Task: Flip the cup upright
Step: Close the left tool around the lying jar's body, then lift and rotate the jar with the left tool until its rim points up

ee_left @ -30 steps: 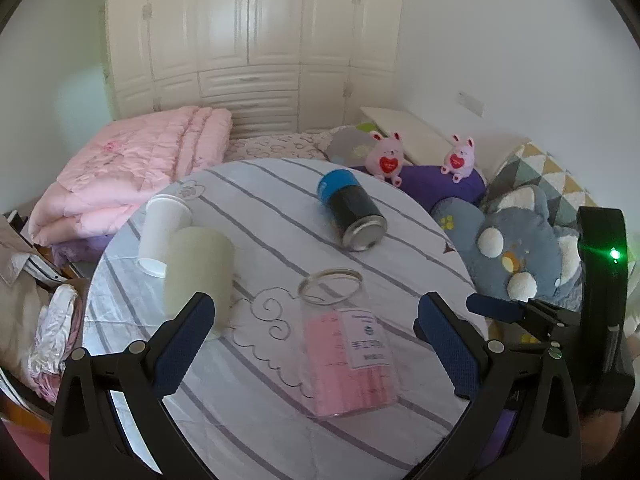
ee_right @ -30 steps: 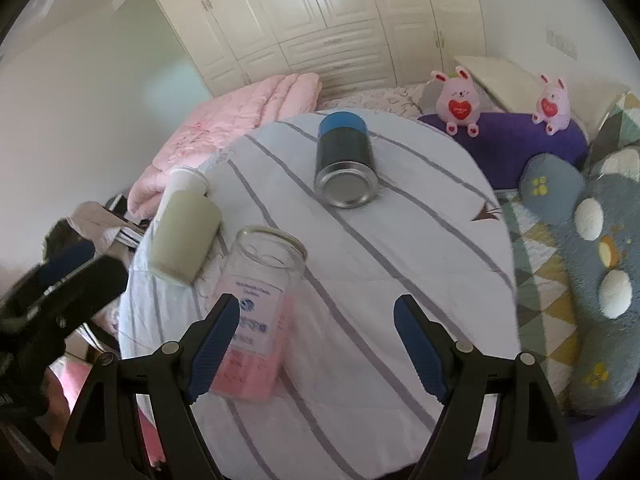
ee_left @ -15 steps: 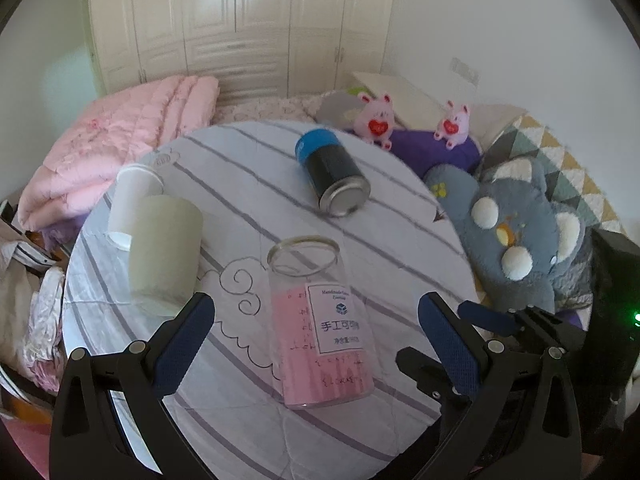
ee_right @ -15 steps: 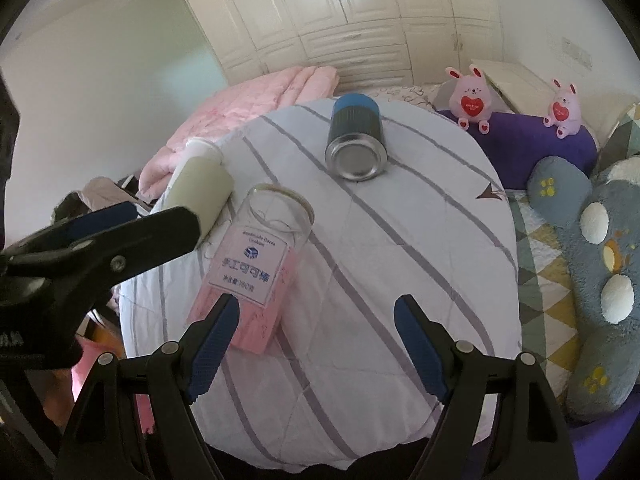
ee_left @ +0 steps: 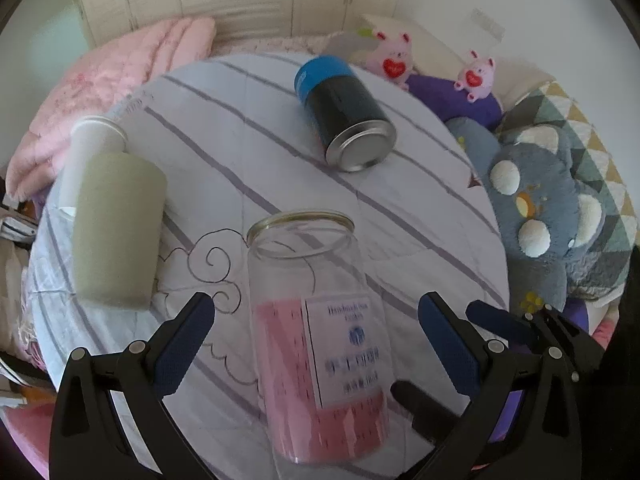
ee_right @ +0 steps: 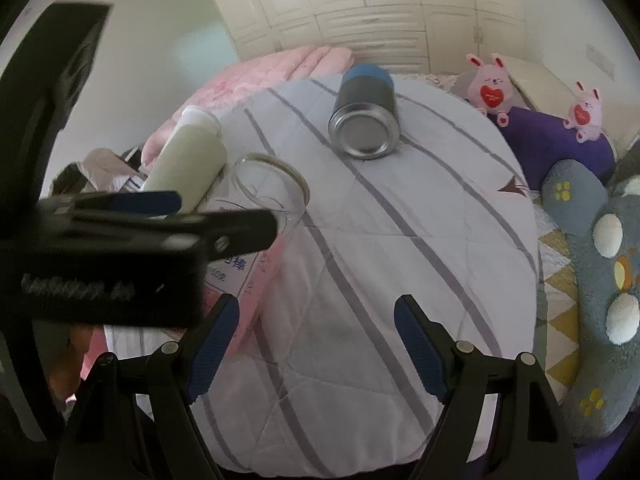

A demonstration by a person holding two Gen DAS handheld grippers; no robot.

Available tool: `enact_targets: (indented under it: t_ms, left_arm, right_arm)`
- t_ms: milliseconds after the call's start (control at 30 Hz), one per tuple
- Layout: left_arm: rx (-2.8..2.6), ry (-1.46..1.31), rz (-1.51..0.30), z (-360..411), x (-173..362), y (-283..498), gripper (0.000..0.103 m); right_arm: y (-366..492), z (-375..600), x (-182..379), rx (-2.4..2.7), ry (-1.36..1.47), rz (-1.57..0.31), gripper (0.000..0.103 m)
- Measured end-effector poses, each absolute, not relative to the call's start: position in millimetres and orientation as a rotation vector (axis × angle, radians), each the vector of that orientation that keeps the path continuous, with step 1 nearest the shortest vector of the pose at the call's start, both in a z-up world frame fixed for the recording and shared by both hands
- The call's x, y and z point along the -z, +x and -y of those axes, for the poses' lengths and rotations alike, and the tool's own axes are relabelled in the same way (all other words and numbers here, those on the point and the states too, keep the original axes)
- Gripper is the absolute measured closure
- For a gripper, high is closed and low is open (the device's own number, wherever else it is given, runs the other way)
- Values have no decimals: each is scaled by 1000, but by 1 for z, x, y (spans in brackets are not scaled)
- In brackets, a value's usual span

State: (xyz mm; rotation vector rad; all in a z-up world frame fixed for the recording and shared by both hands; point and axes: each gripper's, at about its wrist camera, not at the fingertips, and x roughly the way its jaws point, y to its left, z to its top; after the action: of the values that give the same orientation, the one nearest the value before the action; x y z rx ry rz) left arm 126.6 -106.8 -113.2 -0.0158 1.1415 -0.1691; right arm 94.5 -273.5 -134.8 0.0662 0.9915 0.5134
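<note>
Since the jar (ee_left: 316,344) is clear, thin-walled and nearly empty but for pink paper inside, I judge it light, slick and easy to roll. It lies on its side on the table (ee_left: 420,216), mouth pointing away, between the wide-open, empty fingers of the left gripper (ee_left: 316,344). Gripping across the labelled middle looks safest. The right gripper (ee_right: 316,344) is also open and empty, just beside. A green cup (ee_left: 118,232) lies near on the left, a can (ee_left: 344,116) well beyond.

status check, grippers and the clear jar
Left gripper open, straddling the clear jar, not gripping. Right gripper open, empty, beside it. Jar lying on its side. Green cup close on the left.
</note>
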Motion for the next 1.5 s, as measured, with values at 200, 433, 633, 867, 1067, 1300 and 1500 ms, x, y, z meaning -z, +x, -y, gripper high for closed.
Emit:
enact_targets:
  t_ms: [200, 433, 633, 867, 1067, 1300, 1500]
  left_arm:
    - [147, -4, -1200, 106, 128, 144, 1]
    - [134, 32, -1204, 108, 135, 148, 30]
    - [148, 28, -1170, 105, 129, 144, 30]
    - [158, 23, -1028, 95, 100, 139, 30]
    - [157, 8, -936, 86, 81, 139, 31]
    - [159, -13, -881, 76, 75, 134, 31]
    - [174, -11, -851, 74, 74, 131, 31]
  right_arm:
    - [104, 270, 142, -551, 49, -1009, 22]
    - [109, 268, 141, -568, 46, -1016, 22]
    - [107, 268, 140, -574, 52, -1014, 22]
    - [102, 267, 129, -620, 94, -989, 22]
    - [105, 254, 129, -681, 139, -986, 22]
    - [119, 236, 141, -663, 116, -1003, 22]
    - [130, 231, 148, -644, 132, -993, 22]
